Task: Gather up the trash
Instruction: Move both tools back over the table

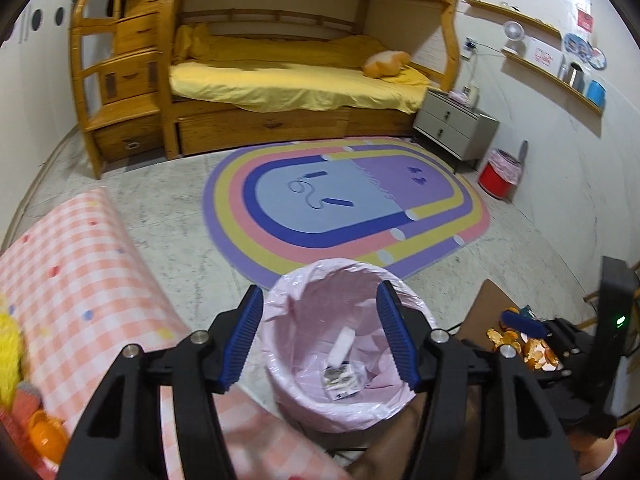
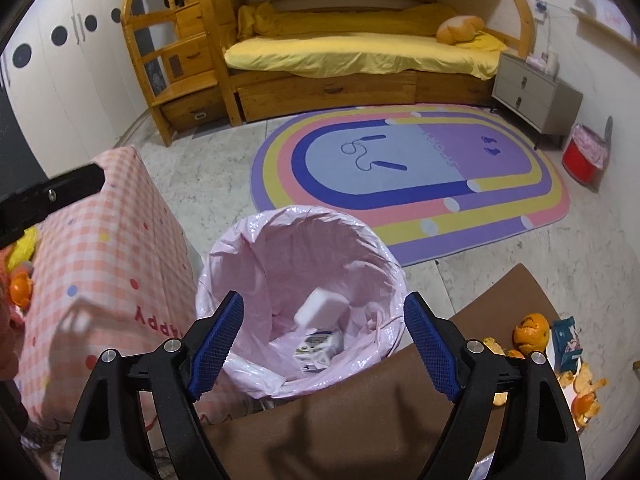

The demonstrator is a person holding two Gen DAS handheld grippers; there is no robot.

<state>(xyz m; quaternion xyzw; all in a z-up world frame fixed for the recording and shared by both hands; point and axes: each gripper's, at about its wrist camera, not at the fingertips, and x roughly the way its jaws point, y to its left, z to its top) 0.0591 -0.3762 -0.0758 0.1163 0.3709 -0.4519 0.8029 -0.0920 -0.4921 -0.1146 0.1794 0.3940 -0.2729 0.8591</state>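
Over pink-lined trash bin (image 2: 256,248): L gripper (image 1: 320,336) & R gripper (image 2: 324,344) both released, nothing between pads; white block (image 2: 320,308) + small carton (image 2: 316,350) inside.

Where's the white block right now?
Right wrist view: the white block is inside the pink-lined bin, above a printed carton, between the open right gripper fingers.
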